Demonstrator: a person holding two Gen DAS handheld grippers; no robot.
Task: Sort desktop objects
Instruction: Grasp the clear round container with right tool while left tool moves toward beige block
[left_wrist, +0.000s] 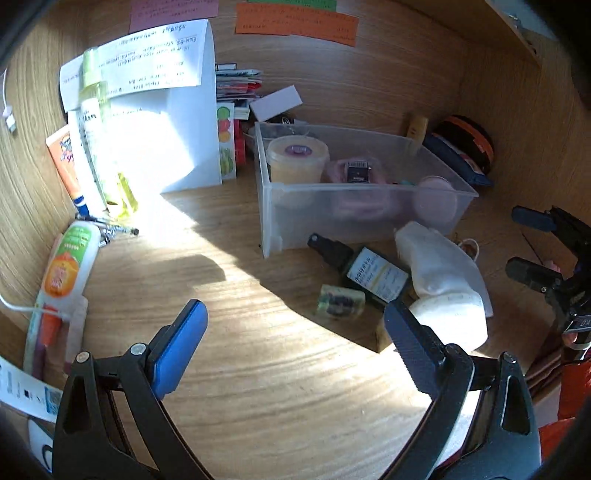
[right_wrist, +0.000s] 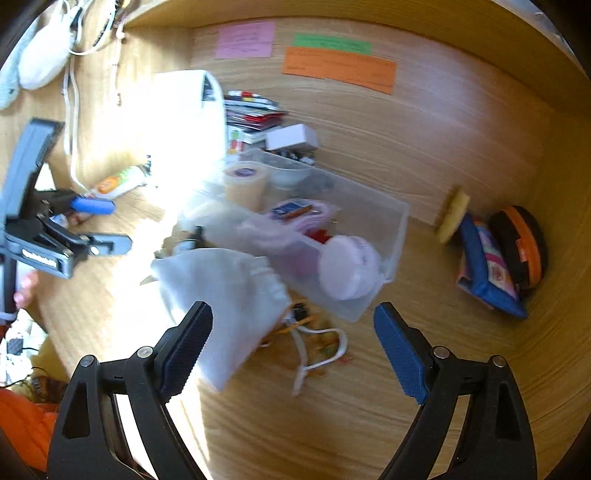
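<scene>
The counter (left_wrist: 258, 369) is closed in by wooden walls at the back and on both sides, and open wood is left only in the near middle, in front of the clear plastic bin (left_wrist: 354, 206). The left hand-held gripper (left_wrist: 295, 325) is held with its fingers spread wide and nothing between them; its right finger is seen just beside a white bottle (left_wrist: 439, 284), though contact cannot be told. The right hand-held gripper (right_wrist: 293, 325) is likewise spread and empty, hovering above a white cloth pouch (right_wrist: 229, 295) and a tangle of cords (right_wrist: 314, 343) in a blurred view. In front of the bin lie a dark spray bottle (left_wrist: 365, 269) and a small wrapped block (left_wrist: 340, 301), close together. Inside the bin a tub with a cream lid (left_wrist: 297, 155) and a pink round case (left_wrist: 436, 199) are seen. Tubes and a white paper bag (left_wrist: 177, 140) crowd the left wall, and a blue pouch (right_wrist: 484, 266) and a black-and-orange disc (right_wrist: 521, 247) lean in the right corner
</scene>
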